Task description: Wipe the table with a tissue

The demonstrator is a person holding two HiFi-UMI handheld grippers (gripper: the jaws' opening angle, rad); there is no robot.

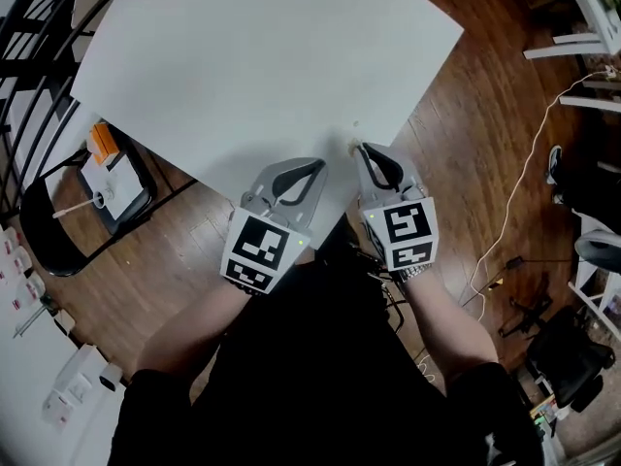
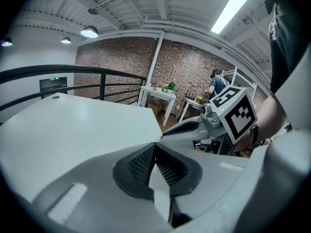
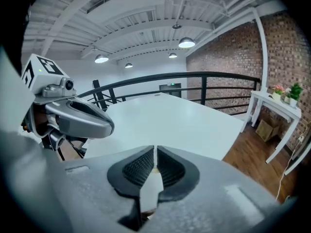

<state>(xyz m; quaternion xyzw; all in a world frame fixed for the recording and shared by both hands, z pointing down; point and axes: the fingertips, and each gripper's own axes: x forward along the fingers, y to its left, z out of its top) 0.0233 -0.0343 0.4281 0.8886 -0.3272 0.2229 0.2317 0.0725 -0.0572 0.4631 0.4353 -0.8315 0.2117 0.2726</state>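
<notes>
Hovering side by side over the near edge of the table (image 1: 262,56), the left gripper (image 1: 316,167) and right gripper (image 1: 361,149) both have their jaws pressed together on nothing I can make out, which I read as a ready stance before any wiping, tips aimed out across the white top. No tissue shows in any view; a pale speck (image 1: 352,144) just ahead of the right gripper's tips is too small to identify. Well out to the left gripper's outer side stands a black chair (image 1: 136,168), a cable (image 1: 519,192) trails over the floor beyond the right gripper, and nothing stands ahead of the jaws
</notes>
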